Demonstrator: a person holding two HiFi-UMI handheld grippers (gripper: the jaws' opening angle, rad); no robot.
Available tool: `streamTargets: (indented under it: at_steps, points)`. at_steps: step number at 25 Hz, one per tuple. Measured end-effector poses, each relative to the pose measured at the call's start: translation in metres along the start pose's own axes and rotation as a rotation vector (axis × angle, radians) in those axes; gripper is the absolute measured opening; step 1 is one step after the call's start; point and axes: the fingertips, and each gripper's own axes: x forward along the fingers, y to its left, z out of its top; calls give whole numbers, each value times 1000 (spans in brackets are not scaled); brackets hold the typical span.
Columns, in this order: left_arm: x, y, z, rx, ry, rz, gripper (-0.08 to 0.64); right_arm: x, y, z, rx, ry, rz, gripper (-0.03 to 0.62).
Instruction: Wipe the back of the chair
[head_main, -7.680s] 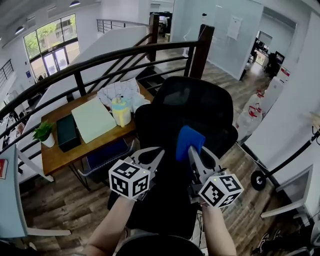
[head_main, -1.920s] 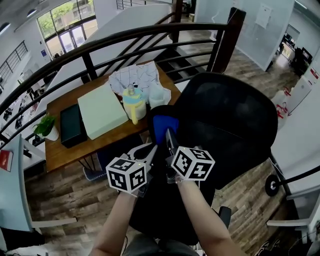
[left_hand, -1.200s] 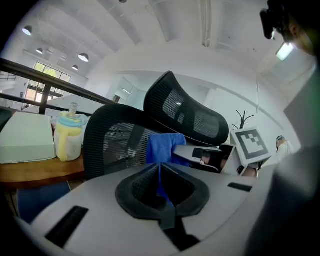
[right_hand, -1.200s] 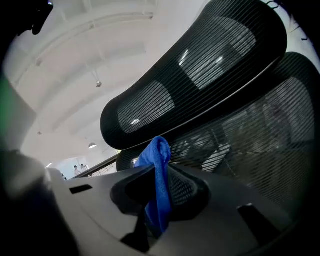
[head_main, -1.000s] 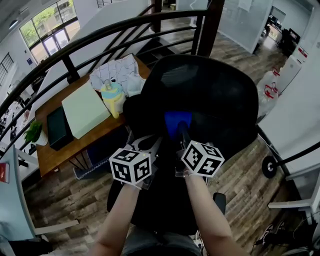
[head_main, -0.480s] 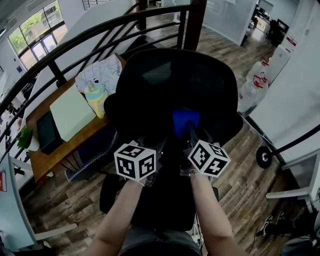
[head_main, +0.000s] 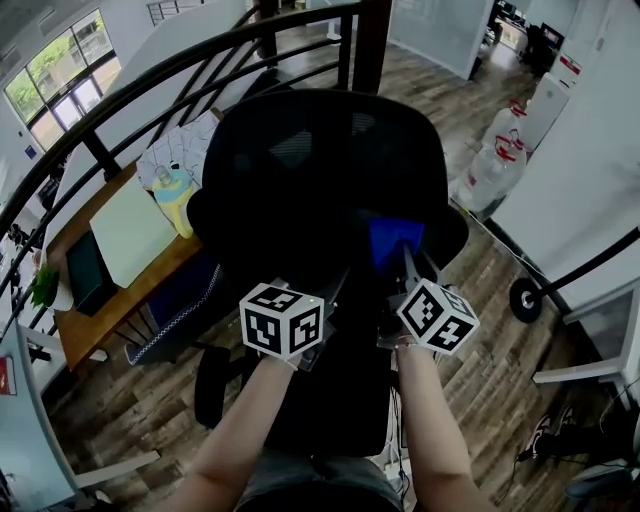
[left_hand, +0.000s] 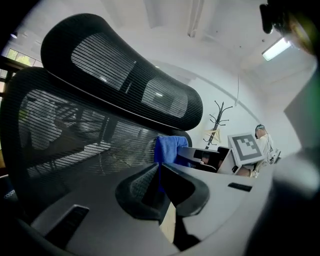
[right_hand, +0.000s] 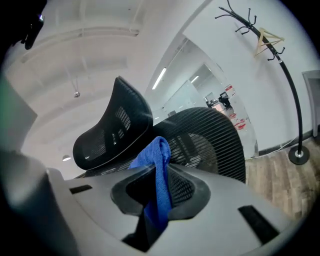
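Observation:
A black mesh office chair stands with its back (head_main: 320, 190) toward me and its headrest (left_hand: 125, 85) above. In the head view my right gripper (head_main: 405, 262) is shut on a blue cloth (head_main: 393, 243), which lies against the right side of the chair back. The right gripper view shows the cloth (right_hand: 155, 155) pinched in the right gripper (right_hand: 161, 167), mesh back (right_hand: 210, 135) behind. My left gripper (head_main: 335, 285) hovers by the lower middle of the back. In its own view the left gripper (left_hand: 160, 170) looks shut on nothing, with the cloth (left_hand: 170, 149) beyond.
A wooden desk (head_main: 110, 290) at left holds a pale green pad (head_main: 130, 230), a yellow bottle (head_main: 175, 195) and papers. A black railing (head_main: 150, 85) runs behind. Water jugs (head_main: 495, 160) and a coat-rack base (head_main: 525, 298) stand right on the wood floor.
The right gripper has carried the blue cloth across the chair back from its left side to its right side. The left gripper stayed low beside it.

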Motion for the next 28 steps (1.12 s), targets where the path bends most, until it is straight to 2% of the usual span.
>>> streamTargets:
  at_steps: [9,18,22,28]
  points:
    - [23,-32,-10,-7,22,-83,25,-29,-46,18,33,-44,-100,67]
    - [28,-44,-15,-25,31,-104,25,-59,-73,37,23,-104,-212,67]
    - [20,-39,-16,-27,32,-91,25,-61,-65,34,21,-107,-197,67]
    - [-6,-13,-22,-49,30,-30,25,-59,-25,16,24,-89,-115,67]
